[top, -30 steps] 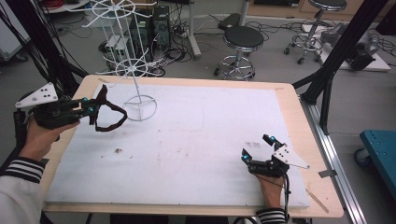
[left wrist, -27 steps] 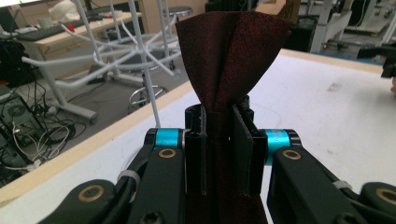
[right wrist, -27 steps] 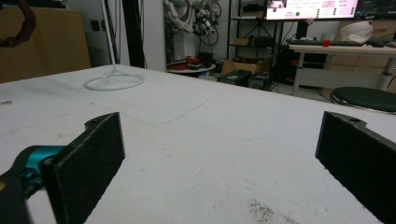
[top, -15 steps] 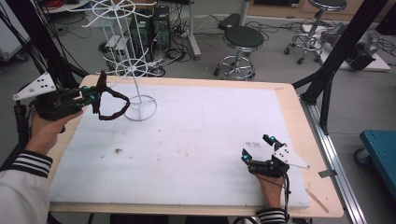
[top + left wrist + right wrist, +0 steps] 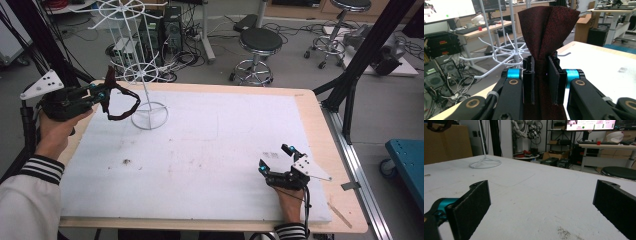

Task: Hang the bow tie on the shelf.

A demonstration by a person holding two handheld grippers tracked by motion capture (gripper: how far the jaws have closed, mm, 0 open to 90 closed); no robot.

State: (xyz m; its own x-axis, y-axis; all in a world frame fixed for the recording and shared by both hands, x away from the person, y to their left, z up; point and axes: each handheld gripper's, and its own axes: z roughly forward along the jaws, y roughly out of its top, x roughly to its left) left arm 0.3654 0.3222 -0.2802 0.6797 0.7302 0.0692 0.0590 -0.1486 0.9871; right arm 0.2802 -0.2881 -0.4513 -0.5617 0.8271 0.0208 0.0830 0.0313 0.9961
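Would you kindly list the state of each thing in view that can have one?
Left gripper: shut on the dark red bow tie.
Dark red bow tie: held off the table, strap hanging in a loop.
White wire rack: upright, hooks bare.
Right gripper: open, holding nothing, resting on the table.

The left tool is held up at about 9 o'clock in the high view, pointing toward 3 o'clock, its jaws clamped together. The left hand grips it from below, the striped sleeve running to 7 o'clock. The right tool sits low at 4 o'clock, jaws spread wide, aimed toward 11 o'clock, with the right hand behind it.
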